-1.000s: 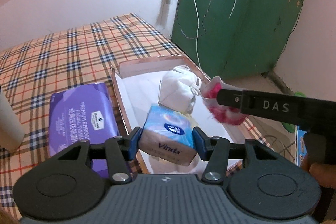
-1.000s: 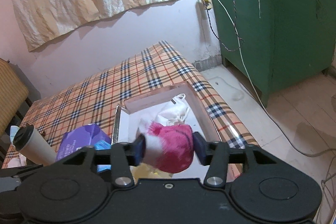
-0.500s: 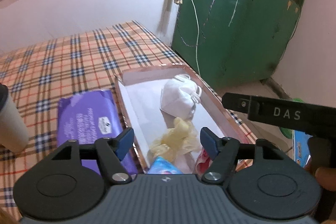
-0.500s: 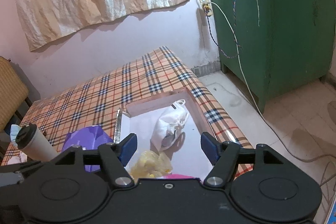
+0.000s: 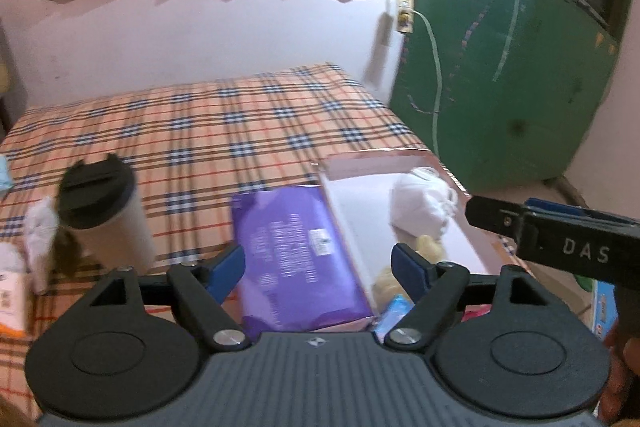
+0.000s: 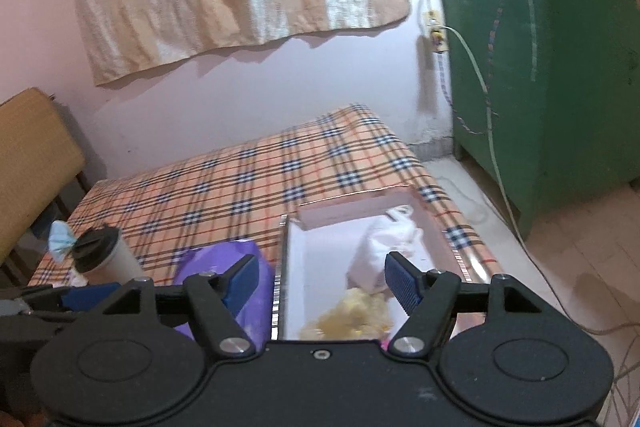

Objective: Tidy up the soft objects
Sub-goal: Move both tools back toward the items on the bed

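Both your grippers are spreading and grip nothing. Your left gripper hangs above the near end of the purple tissue pack, pads clear of it, jaws widening. Your right gripper hangs above the near part of the open box, jaws widening too, nothing pinched between the blue pads. The box sits on the plaid-covered bed, near its right edge, and the purple pack lies flat just beside the box's left wall. Inside the box: white cloth bundle toward the far end, yellow fluffy item nearer you, then a blue tissue packet at the near end, half hidden behind your left gripper's body. A sliver of pink item shows beside the packet; can't tell what it is. Lidded paper cup stands upright on the bed, well left of the pack. A blue face mask lies at the bed's left edge. Frames are motion-blurred.
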